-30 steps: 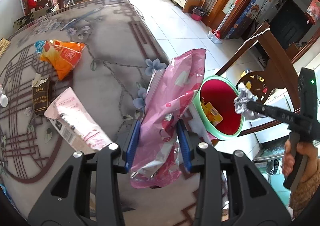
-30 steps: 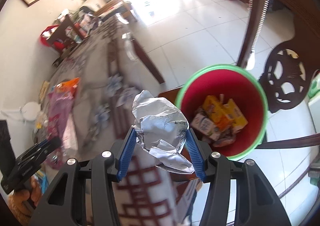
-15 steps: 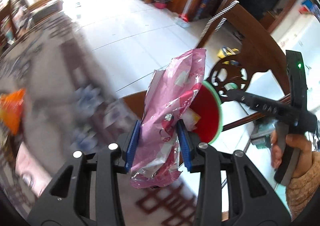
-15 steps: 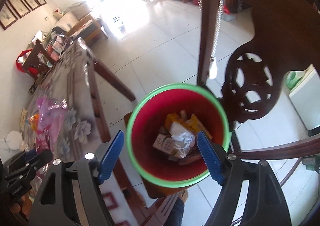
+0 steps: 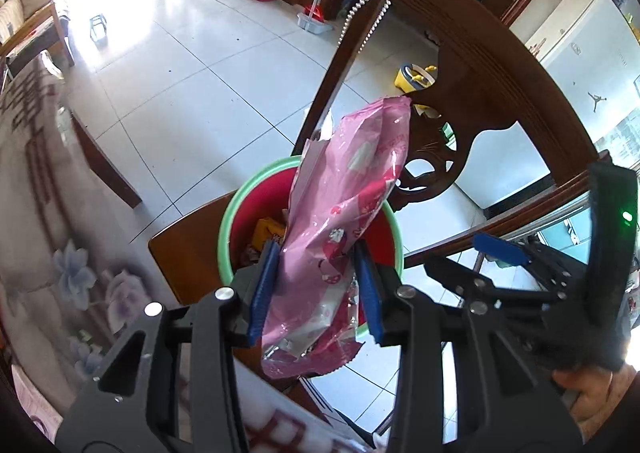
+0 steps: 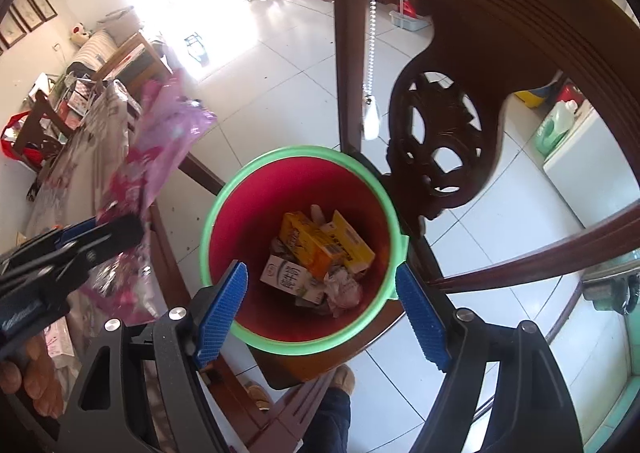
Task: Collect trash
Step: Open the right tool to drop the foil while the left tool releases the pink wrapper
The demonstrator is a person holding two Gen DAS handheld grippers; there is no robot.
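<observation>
The left gripper (image 5: 316, 289) pinches a crinkly pink foil wrapper (image 5: 340, 229) between ribbed blue pads – it stands upright over the round red bin (image 6: 300, 245) with its green rim, which sits on a dark wooden chair (image 6: 452, 121). The right gripper (image 6: 320, 311) – jaws wide, nothing between them – hovers above the bin's cartons (image 6: 316, 245) and crumpled foil ball (image 6: 344, 289)

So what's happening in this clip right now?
A person is clearing trash into a red bin with a green rim that sits on a wooden chair. The left claw is shut on a pink wrapper and holds it over the bin. The right claw stands open and empty above the bin; its jaws have just been opening. Cartons and crumpled foil already lie inside.
</observation>
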